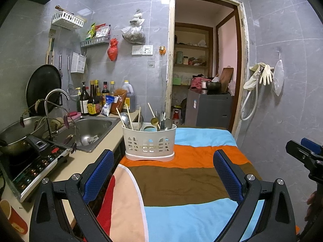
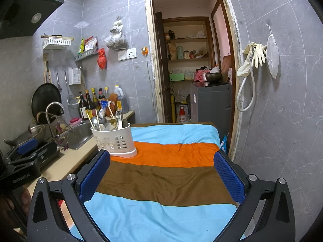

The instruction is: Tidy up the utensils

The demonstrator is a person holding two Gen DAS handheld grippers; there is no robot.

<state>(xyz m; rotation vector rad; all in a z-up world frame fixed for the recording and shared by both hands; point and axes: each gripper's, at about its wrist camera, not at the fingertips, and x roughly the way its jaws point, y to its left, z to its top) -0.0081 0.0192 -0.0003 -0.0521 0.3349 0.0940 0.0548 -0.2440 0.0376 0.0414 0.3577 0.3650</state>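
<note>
My left gripper [image 1: 163, 173]: both blue-padded fingers spread wide, nothing between them; it hangs over the striped cloth.
My right gripper [image 2: 162, 174]: also spread wide and holding nothing, above the same cloth.
Utensil caddy [image 1: 149, 143]: a white slotted plastic holder standing upright on the orange band of the striped cloth [image 1: 181, 183], at the cloth's left edge near the counter, ahead of both grippers and apart from them.
Utensils [image 1: 161, 119]: metal spoons, a small gold-coloured spoon and wooden chopsticks stand in the caddy, handles or bowls sticking up and leaning at different angles; I cannot tell which compartment each one is in.
Between me and the caddy: only bare cloth, brown and blue bands, with a few wrinkles.
To the left: a beige counter with a steel sink [image 1: 90, 129], a curved tap [image 1: 56, 96], a row of sauce bottles [image 1: 94, 98] against the tiled wall, and a black pan leaning upright.
Straight ahead: an open doorway [image 2: 189, 60] into a storeroom with shelves and a grey cabinet.
To the right: rubber gloves [image 2: 255, 55] and a white hose hanging on the wall.
Left view only: an induction cooker [image 1: 34, 167] with a pot on it, and my right gripper's tip at the right edge.
Right view only: the range hood [image 2: 30, 10] at top left, and my left gripper low at the left edge.
</note>
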